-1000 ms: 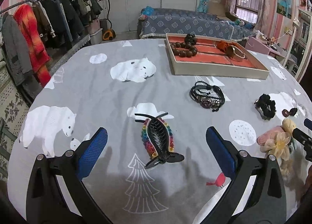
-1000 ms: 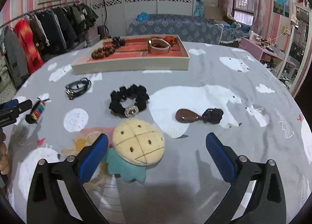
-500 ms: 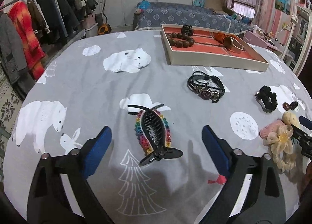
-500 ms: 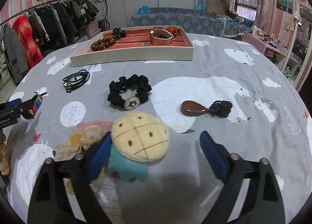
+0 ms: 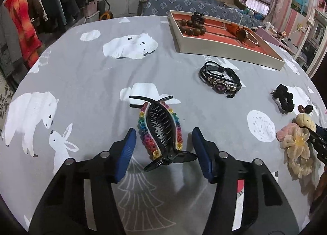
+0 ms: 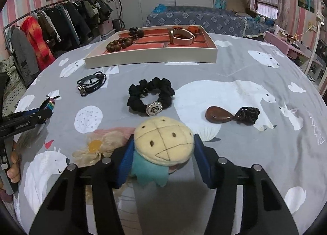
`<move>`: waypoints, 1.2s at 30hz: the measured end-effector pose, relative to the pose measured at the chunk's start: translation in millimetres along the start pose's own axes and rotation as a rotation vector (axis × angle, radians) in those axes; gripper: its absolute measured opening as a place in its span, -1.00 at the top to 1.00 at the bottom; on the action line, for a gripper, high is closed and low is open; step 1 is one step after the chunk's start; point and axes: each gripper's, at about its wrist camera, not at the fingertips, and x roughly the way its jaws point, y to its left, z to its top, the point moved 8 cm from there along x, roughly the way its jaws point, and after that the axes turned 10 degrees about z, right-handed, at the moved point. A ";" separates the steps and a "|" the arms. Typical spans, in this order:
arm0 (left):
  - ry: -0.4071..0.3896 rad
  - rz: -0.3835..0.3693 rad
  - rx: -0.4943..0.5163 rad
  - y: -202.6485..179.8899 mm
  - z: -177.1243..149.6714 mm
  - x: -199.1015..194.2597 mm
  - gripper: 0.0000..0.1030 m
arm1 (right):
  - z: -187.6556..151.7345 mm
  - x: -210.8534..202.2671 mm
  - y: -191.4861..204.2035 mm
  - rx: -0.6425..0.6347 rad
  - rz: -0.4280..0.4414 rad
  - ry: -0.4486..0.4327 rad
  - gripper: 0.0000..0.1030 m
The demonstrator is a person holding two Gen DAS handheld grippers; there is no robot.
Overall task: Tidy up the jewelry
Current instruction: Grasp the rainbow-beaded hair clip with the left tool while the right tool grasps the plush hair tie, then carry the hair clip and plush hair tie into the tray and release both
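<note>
A black hair claw with rainbow beads (image 5: 161, 132) lies on the grey cloth between the fingers of my left gripper (image 5: 163, 149), whose jaws are part closed around it with gaps on both sides. My right gripper (image 6: 162, 153) has its pads against both sides of a yellow plush hair clip with a teal skirt (image 6: 163, 145). The cream tray with red lining (image 6: 151, 57) stands at the far side and holds wooden beads (image 6: 119, 43), a black clip and a watch (image 6: 181, 37).
On the cloth lie a black cord bracelet (image 5: 220, 79), a black scrunchie with a brooch (image 6: 151, 97), a brown teardrop hair tie (image 6: 231, 114) and a cream flower scrunchie (image 6: 98, 147). A clothes rack stands left, a bed behind the table.
Both grippers moved forward and down over their objects and narrowed. The left now straddles the hair claw; the right has closed onto the plush clip.
</note>
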 end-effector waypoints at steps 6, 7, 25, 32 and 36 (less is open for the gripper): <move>-0.010 0.000 0.003 -0.8 0.5 -0.9 0.06 | 2.5 -5.2 -1.5 0.003 0.005 -0.016 -0.01; -0.011 0.000 0.002 -0.1 0.6 -1.2 0.08 | 3.4 -6.7 -2.6 0.003 0.003 -0.019 0.00; -0.088 -0.016 -0.036 11.4 24.1 -30.5 0.29 | 59.7 -47.0 -31.5 0.053 0.048 -0.166 0.01; -0.150 -0.030 -0.040 7.0 61.4 -49.6 0.29 | 106.0 -51.1 -45.2 0.061 0.044 -0.229 0.01; -0.189 -0.034 -0.036 -0.7 90.6 -55.1 0.29 | 135.1 -46.6 -54.3 0.079 0.049 -0.256 0.01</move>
